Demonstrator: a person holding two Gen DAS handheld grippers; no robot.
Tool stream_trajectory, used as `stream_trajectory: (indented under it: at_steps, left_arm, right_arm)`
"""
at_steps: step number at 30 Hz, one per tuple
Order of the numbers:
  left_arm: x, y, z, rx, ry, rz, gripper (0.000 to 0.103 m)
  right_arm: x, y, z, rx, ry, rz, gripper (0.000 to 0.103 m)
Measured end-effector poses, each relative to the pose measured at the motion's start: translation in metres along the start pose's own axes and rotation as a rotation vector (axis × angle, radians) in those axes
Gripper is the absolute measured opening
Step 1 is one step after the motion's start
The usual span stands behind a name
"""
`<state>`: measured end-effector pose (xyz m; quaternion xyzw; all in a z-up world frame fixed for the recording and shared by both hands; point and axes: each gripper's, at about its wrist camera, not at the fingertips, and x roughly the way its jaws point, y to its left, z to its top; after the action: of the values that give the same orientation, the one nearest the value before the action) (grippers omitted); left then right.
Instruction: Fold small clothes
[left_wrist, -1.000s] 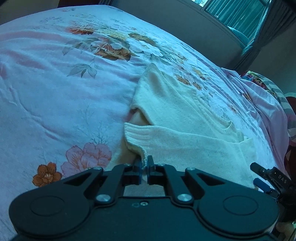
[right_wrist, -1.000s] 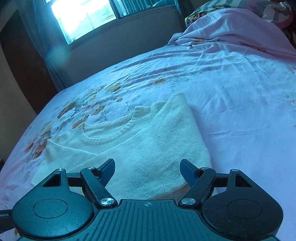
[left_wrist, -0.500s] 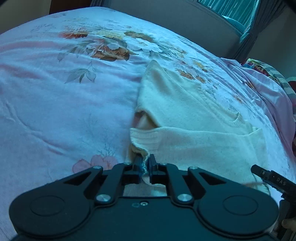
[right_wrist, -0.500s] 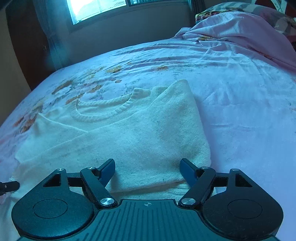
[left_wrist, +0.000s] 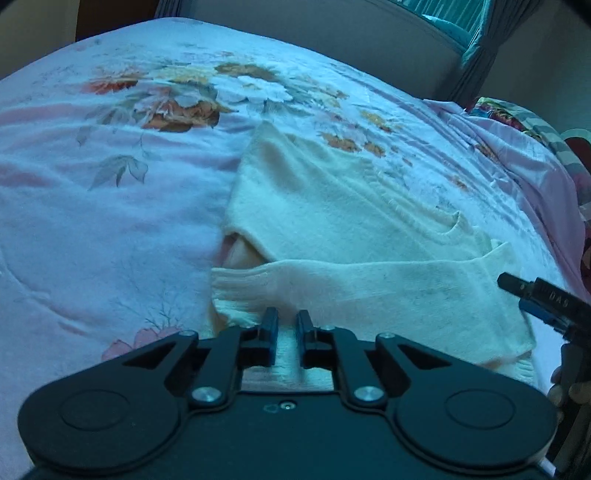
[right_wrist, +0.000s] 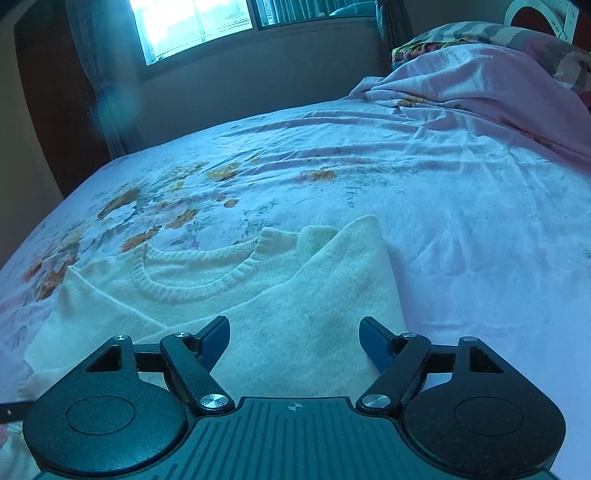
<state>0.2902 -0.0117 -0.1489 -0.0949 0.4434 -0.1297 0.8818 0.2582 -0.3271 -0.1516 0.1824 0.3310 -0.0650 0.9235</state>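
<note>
A small cream knit sweater lies on the floral bedsheet, with a sleeve folded across its body. My left gripper sits low over the sweater's near edge by the ribbed cuff; its jaws stand slightly apart with nothing pinched between them. In the right wrist view the sweater lies with its ribbed neckline facing away. My right gripper is wide open just above the folded sweater, holding nothing. Its tip also shows in the left wrist view.
The pink floral sheet covers the whole bed. A bunched pink quilt and pillows lie at the head of the bed. A wall, window and curtains stand beyond the far edge.
My left gripper has let go of the sleeve cuff, and its jaws have parted a little. The sleeve now lies flat across the sweater. My right gripper stayed open and drew back slightly.
</note>
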Motion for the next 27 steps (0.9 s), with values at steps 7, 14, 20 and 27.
stream_trajectory:
  at_steps: [7, 14, 20, 27]
  left_arm:
    - [0.021, -0.004, 0.012, 0.019, -0.013, 0.035, 0.007]
    - [-0.003, -0.010, -0.008, 0.094, -0.013, 0.038, 0.012]
    - [-0.018, -0.010, -0.017, 0.091, 0.000, 0.052, 0.014]
    - [-0.046, -0.013, -0.054, 0.143, 0.034, 0.071, 0.017]
  right_arm:
    - [0.051, -0.021, 0.011, -0.040, 0.061, -0.113, 0.076]
    - [0.010, -0.007, 0.001, -0.028, 0.038, -0.071, 0.076]
    - [-0.013, 0.010, -0.028, -0.113, 0.076, -0.157, 0.076]
    - [-0.066, 0.035, -0.092, -0.174, 0.131, -0.118, 0.076]
